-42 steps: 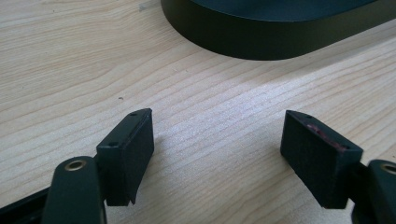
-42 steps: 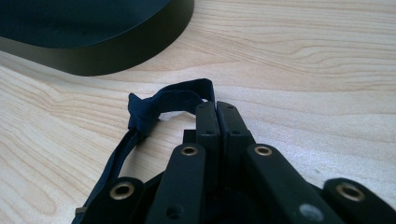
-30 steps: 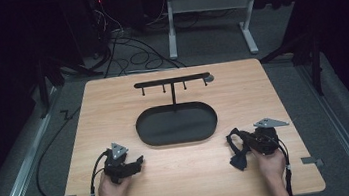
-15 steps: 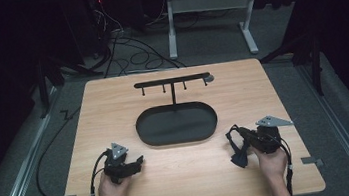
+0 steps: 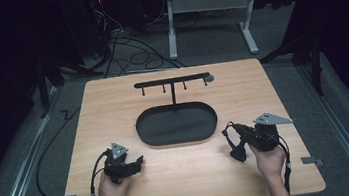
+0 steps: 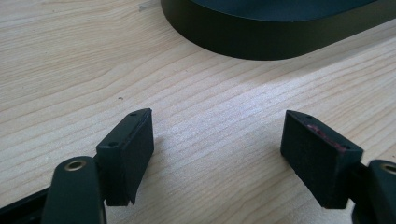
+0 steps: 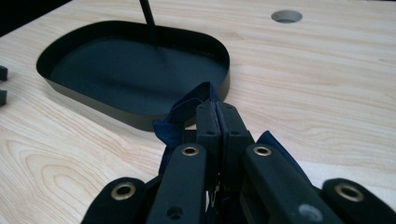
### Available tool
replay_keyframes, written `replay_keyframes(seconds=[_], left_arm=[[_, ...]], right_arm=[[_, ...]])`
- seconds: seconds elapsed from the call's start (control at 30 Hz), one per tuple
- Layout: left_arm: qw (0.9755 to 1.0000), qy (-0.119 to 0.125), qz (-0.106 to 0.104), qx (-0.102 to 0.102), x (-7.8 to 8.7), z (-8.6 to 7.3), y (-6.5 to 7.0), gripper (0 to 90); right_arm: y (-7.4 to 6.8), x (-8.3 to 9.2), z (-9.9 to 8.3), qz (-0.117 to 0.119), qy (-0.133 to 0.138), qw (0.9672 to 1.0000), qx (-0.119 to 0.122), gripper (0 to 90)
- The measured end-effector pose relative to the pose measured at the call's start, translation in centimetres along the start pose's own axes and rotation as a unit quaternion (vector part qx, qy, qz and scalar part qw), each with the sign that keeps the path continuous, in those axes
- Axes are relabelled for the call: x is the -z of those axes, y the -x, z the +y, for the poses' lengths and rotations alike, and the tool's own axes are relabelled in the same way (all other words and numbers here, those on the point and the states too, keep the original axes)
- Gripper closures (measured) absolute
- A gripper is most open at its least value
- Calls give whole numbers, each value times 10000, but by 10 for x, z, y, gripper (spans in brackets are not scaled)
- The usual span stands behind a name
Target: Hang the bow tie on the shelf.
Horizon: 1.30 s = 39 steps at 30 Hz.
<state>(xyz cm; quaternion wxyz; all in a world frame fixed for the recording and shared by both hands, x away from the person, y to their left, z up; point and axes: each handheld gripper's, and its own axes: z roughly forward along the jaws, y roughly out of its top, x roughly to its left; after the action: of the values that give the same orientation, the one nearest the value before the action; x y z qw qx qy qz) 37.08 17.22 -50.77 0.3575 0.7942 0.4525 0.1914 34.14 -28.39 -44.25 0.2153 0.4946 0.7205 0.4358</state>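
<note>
My right gripper is held a little above the table at the front right, its jaws shut on a dark blue fabric strap. The strap hangs down from the jaws towards the wood. In the right gripper view the shut jaws point at the near rim of a black oval tray. My left gripper rests low at the front left, open, with nothing between its fingers. Bare wood shows between them, and the tray wall lies just beyond.
The tray sits mid-table and carries a thin post topped by a black T-shaped hook rail. A round hole is cut in the tabletop behind it. Cables and a white table frame lie on the floor beyond.
My right hand has lifted slightly off the table with the blue strap still clamped in it. The left hand and gripper have stayed where they were.
</note>
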Motion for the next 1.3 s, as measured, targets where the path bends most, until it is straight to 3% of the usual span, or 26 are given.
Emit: replay_keyframes(seconds=[0.53, 0.83, 1.3], left_arm=[[10000, 0, -2, -3, 0, 0, 0, 260], [10000, 0, -4, 0, 0, 0, 0, 260], [10000, -1, -3, -1, 0, 0, 0, 260]], right_arm=[[-12, 2, 20, 139, 136, 9997, 150, 900], [-19, -4, 37, 248, 213, 9989, 347, 900], [-24, -8, 58, 365, 369, 9977, 430, 900]])
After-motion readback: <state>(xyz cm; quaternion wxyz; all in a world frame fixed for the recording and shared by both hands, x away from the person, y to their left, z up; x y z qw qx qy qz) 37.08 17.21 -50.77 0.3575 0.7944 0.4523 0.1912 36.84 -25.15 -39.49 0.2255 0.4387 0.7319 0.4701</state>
